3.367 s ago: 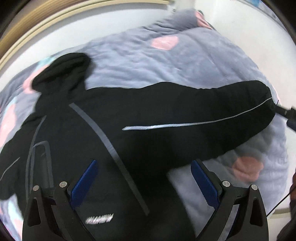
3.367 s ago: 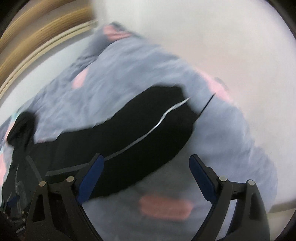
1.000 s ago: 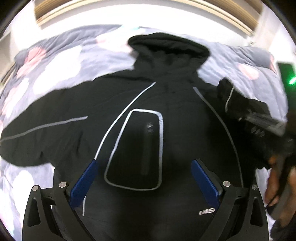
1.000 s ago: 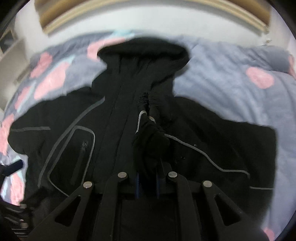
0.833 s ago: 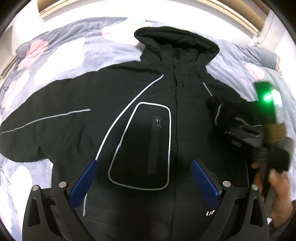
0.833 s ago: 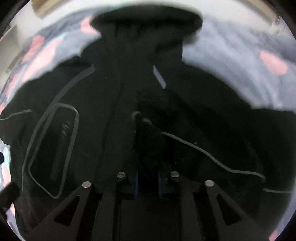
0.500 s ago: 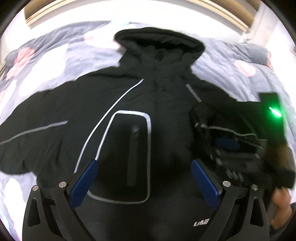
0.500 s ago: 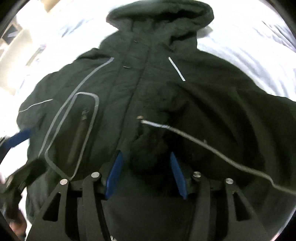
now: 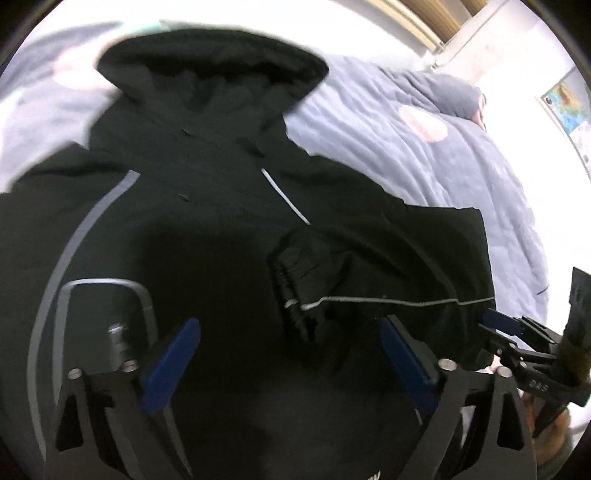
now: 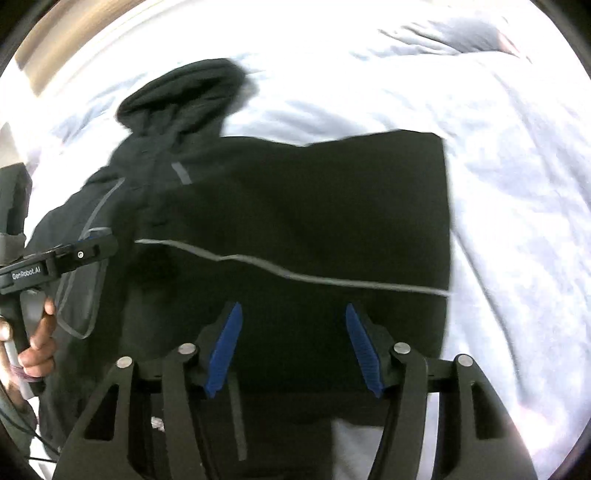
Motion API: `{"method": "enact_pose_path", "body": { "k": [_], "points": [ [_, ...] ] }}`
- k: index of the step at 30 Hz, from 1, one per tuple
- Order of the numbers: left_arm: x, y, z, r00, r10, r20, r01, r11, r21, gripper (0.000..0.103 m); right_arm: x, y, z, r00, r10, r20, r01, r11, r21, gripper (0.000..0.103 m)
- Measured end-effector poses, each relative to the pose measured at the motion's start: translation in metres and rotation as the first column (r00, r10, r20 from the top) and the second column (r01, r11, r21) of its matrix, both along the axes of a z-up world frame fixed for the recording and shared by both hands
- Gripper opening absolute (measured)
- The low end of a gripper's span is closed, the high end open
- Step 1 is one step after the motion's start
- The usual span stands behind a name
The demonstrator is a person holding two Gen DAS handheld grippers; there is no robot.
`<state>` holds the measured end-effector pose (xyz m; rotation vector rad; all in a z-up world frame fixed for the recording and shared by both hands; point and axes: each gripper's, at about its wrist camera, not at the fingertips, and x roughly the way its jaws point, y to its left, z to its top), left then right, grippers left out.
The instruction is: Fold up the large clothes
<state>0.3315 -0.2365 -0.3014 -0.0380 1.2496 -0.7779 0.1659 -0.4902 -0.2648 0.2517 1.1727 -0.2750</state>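
Note:
A black hooded jacket (image 9: 207, 229) lies face up on a grey-blue quilt (image 9: 424, 155), hood (image 9: 207, 74) at the far end. One sleeve (image 9: 406, 266) is folded across the chest, and its gathered cuff (image 9: 291, 295) rests near the zip line. My left gripper (image 9: 290, 363) hovers just short of that cuff, jaws closing but wide, nothing pressed between them. My right gripper (image 10: 294, 347) hangs over the folded sleeve (image 10: 332, 229), jaws opening and holding nothing. It also shows at the right edge of the left wrist view (image 9: 517, 339).
The quilt carries pink blotches (image 9: 424, 123) and runs on to the right past the jacket. A pale wall with a poster (image 9: 569, 103) and wooden slats (image 9: 424, 14) lie beyond. A hand (image 10: 37, 339) holds the left gripper (image 10: 74, 254) at the jacket's left side.
The right gripper, shut on the sleeve cuff a second ago, laid it on the chest, opened and drew back right. The left gripper swung right and down toward the cuff.

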Motion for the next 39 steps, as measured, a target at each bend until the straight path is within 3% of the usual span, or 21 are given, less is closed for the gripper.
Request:
{"method": "enact_pose_path", "body": {
  "k": [3,5,7,8,9,13,20,24,28,32,33,37,39],
  "points": [
    [0.008,-0.011,-0.015,0.998,-0.018,-0.053,0.016,0.999,-0.043,0.092,0.002,-0.009,-0.013,0.999,-0.02,-0.027,0.02,1.0,-0.013,0.057],
    [0.012,-0.021,-0.026,0.996,-0.037,-0.085,0.033,0.998,-0.05,0.082,0.004,-0.01,-0.021,0.999,-0.019,-0.047,0.018,1.0,-0.017,0.057],
    [0.012,-0.029,-0.035,0.993,-0.056,-0.107,0.05,0.997,-0.054,0.054,0.006,-0.008,-0.028,0.998,-0.013,-0.058,0.012,1.0,-0.007,0.057],
    [0.012,-0.033,-0.037,0.991,-0.069,-0.113,0.063,0.996,-0.057,0.045,0.007,-0.007,-0.031,0.998,-0.013,-0.062,0.013,1.0,-0.005,0.057],
    [0.011,-0.036,-0.039,0.99,-0.084,-0.118,0.077,0.995,-0.063,0.024,0.008,-0.006,-0.033,0.998,-0.013,-0.067,0.013,1.0,-0.007,0.057],
    [0.002,-0.04,-0.029,0.993,-0.107,-0.042,0.104,0.993,-0.063,0.019,0.011,-0.005,-0.027,0.997,-0.018,-0.07,0.02,1.0,0.021,0.057],
    [-0.008,0.002,0.053,0.993,-0.026,0.113,0.042,0.988,-0.147,0.018,0.007,0.015,0.035,0.997,0.041,0.058,-0.044,0.998,0.044,0.057],
    [-0.001,0.053,0.089,0.978,0.078,0.195,-0.051,0.989,-0.142,0.018,0.017,0.035,0.051,0.99,0.092,0.111,-0.1,0.993,0.068,0.065],
    [0.012,0.121,0.099,0.946,0.206,0.249,-0.194,0.978,-0.07,0.018,0.038,0.058,0.035,0.986,0.14,0.089,-0.147,0.986,0.08,0.066],
    [0.027,0.172,0.07,0.928,0.296,0.226,-0.315,0.948,0.052,0.018,0.067,0.086,0.0,0.982,0.189,0.029,-0.19,0.981,0.045,0.066],
    [0.032,0.182,0.051,0.924,0.313,0.218,-0.344,0.931,0.121,0.018,0.078,0.094,-0.012,0.981,0.194,-0.004,-0.194,0.981,0.019,0.066],
    [0.045,0.194,-0.018,0.93,0.334,0.156,-0.367,0.875,0.316,0.022,0.105,0.109,-0.068,0.972,0.175,-0.156,-0.184,0.982,-0.04,0.067],
    [0.043,0.194,-0.042,0.93,0.333,0.157,-0.368,0.863,0.345,0.023,0.109,0.112,-0.08,0.971,0.173,-0.163,-0.183,0.982,-0.051,0.069]
  ]
}}
